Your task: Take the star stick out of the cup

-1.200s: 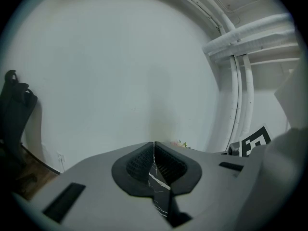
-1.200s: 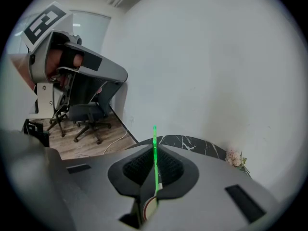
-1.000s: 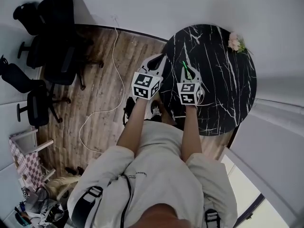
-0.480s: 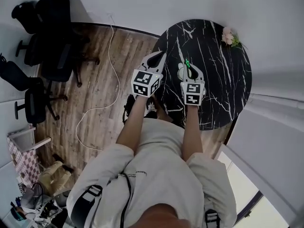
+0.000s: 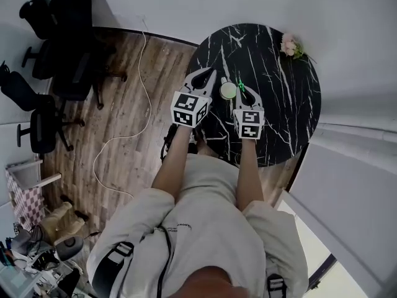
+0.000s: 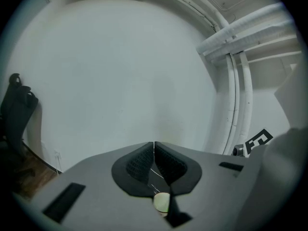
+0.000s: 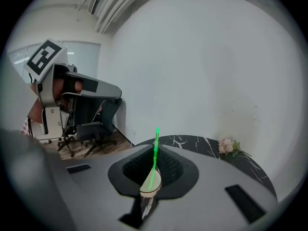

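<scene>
A thin green star stick [image 7: 155, 153] stands upright between the jaws of my right gripper [image 7: 155, 150], which is shut on it; no star shape shows. In the head view the green stick [image 5: 240, 86] rises just right of a small pale cup [image 5: 228, 90] on the round black marble table [image 5: 279, 98]. Below my right gripper's jaws the cup [image 7: 150, 187] shows through the gap; I cannot tell whether the stick's lower end is still inside it. My left gripper [image 5: 209, 76] hovers left of the cup, shut and empty [image 6: 154, 144], with the cup [image 6: 161, 202] below it.
A small bunch of pink flowers [image 5: 289, 45] lies at the table's far edge. Black office chairs [image 5: 68, 48] stand on the wooden floor to the left, and a white cable [image 5: 133, 110] trails across it. White walls close in behind and to the right.
The cup, hidden under the grippers a second ago, now shows between them. Both grippers and the table sit a little higher and further left in the head view. The stick stays gripped.
</scene>
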Motion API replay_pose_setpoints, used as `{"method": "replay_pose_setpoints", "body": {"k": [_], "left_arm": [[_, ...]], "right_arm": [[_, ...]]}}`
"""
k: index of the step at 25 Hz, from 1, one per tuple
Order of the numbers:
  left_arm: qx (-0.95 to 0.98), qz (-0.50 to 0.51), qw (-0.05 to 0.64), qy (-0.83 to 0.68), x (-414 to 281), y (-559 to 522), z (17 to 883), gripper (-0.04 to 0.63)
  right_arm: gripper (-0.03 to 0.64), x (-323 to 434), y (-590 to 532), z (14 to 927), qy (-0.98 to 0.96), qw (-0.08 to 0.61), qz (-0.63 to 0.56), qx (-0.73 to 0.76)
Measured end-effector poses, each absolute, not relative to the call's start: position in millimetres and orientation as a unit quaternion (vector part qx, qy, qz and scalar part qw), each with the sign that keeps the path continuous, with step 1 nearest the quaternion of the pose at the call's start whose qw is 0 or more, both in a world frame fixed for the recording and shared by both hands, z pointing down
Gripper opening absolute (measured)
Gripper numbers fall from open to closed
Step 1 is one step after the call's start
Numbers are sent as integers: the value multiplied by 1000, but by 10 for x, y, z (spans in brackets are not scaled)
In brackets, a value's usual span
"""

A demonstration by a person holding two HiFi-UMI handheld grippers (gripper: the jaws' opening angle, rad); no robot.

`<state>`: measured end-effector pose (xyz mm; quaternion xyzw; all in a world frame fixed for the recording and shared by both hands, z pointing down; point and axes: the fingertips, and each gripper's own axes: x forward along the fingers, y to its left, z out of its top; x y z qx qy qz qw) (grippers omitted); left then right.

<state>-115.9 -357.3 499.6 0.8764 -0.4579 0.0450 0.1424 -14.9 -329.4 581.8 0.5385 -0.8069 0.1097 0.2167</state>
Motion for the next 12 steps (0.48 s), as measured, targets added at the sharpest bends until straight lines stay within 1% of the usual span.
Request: {"method": "replay_pose_setpoints", "body": {"k": [6, 12], "left_arm": [[865, 50, 140, -479, -1095, -3419, 4991, 23], [853, 51, 136, -501, -1198, -3310, 4972, 23]], "right_arm": [[46, -86, -3217, 5818, -820, 207, 110, 522], [46, -125, -3201, 5819, -830, 208, 103, 507]]}}
